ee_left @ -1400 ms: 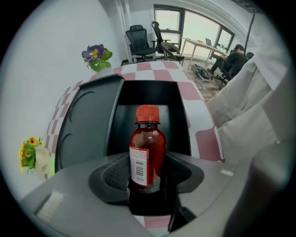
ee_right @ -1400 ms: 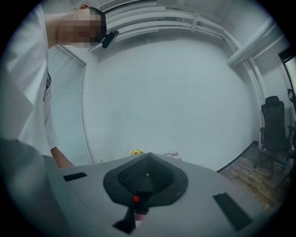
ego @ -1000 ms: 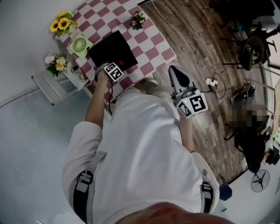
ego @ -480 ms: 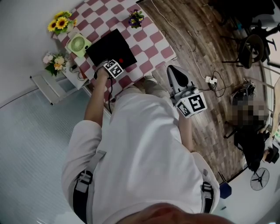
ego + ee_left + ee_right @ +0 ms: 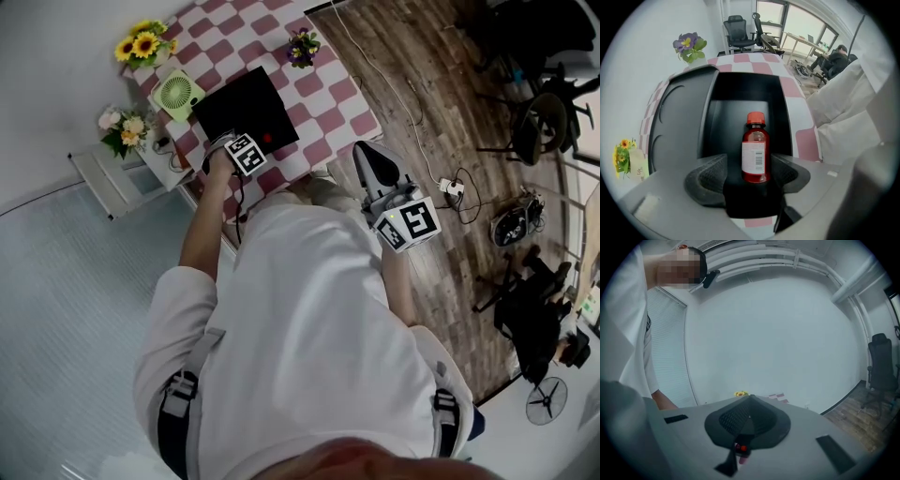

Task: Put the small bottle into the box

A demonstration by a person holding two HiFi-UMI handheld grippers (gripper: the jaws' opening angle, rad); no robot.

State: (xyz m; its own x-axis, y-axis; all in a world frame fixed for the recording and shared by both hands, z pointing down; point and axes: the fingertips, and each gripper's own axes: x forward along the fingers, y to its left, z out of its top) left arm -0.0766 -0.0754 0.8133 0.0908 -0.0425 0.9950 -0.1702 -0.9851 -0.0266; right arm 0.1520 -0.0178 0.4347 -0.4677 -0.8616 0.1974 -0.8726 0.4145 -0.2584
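A bench [image 5: 323, 89] in a pink-and-white checked cloth stands against a white wall [image 5: 778, 333], on a wooden floor [image 5: 412, 56] strewn with cables. Office chairs [image 5: 539, 117] stand well off to the side. A green fan [image 5: 176, 92] and sunflowers [image 5: 142, 44] sit at the bench's far corner, just beside the black box [image 5: 239, 103].

The bottle [image 5: 755, 150] stands upright inside the box, red cap up, between the jaws of the left gripper [image 5: 750, 174]. The jaws are opening: a gap shows at one pad, and the other is close to the glass.

The right gripper [image 5: 749, 417] is off the bench, its jaws closed together on nothing.

From the head view the person's body hides the bench's near edge. A red speck below the right gripper's jaws is too small to identify.
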